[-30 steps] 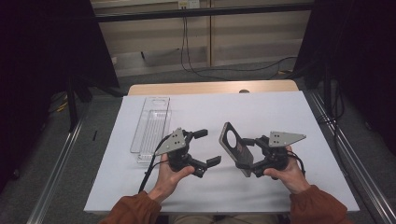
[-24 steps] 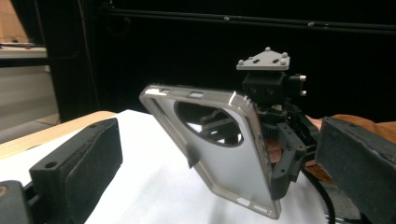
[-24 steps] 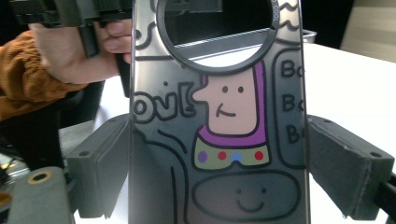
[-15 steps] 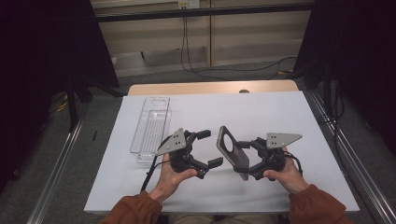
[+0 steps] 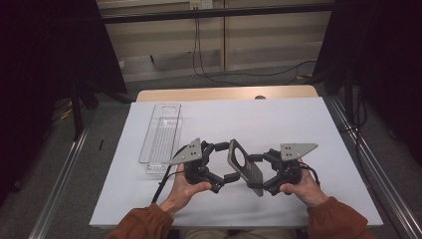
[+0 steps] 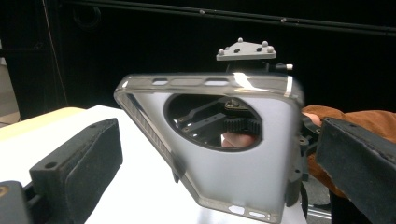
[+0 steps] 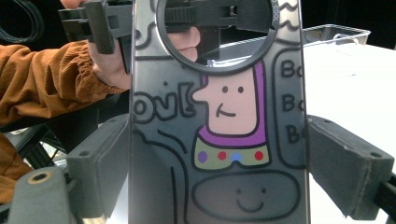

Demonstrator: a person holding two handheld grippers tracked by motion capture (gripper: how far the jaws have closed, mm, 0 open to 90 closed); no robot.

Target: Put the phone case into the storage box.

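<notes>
A person sits at a white surface (image 5: 298, 124), holding a hand-held gripper in each hand. The right hand-held gripper (image 5: 260, 172) is clamped on a grey phone case (image 5: 245, 165), its two black jaws pressed against the case's long side edges, seen clearly in the right gripper view, where the case (image 7: 219, 140) shows a cartoon figure and a round cut-out near its far end. The case is held in the air just above the surface, standing on edge, its long axis running roughly away from the person and slightly tilted.

The left hand-held gripper (image 5: 228, 162) sits just to the left of the case, jaws spread apart, one on each side of the case's near face without touching it. In the left gripper view, the case (image 6: 224, 149) stands straight ahead between the open jaws, its inner side facing this camera. The left hand-held gripper is the free one and is very near; a handover or second grip would likely turn on closing across the case's short width.

A clear plastic tray (image 5: 160, 137) lies well apart at the left of the surface, its long axis pointing away from the person. Beyond the surface are a wooden edge, pale wall panels, trailing cables and dark curtains.
</notes>
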